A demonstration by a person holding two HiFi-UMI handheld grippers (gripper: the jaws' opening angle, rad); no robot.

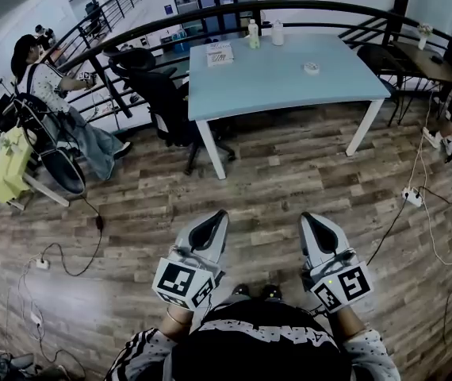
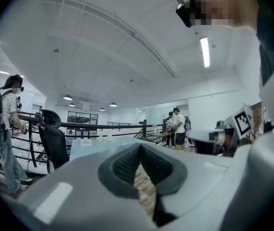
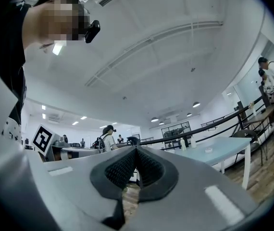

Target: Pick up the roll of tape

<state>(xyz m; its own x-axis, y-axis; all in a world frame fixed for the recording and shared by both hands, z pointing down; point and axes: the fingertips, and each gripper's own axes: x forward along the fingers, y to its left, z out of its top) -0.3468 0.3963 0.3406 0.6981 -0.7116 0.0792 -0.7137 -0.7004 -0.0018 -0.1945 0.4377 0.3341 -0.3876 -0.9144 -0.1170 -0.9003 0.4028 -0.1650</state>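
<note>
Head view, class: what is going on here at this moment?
A person stands on the wooden floor, short of the light blue table, holding a gripper in each hand. The left gripper and right gripper are both shut and empty, held close to the body. The roll of tape lies untouched on the table.

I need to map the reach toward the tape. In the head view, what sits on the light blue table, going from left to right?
Across the table: printed sheet → greenish bottle → white bottle → roll of tape.
</note>
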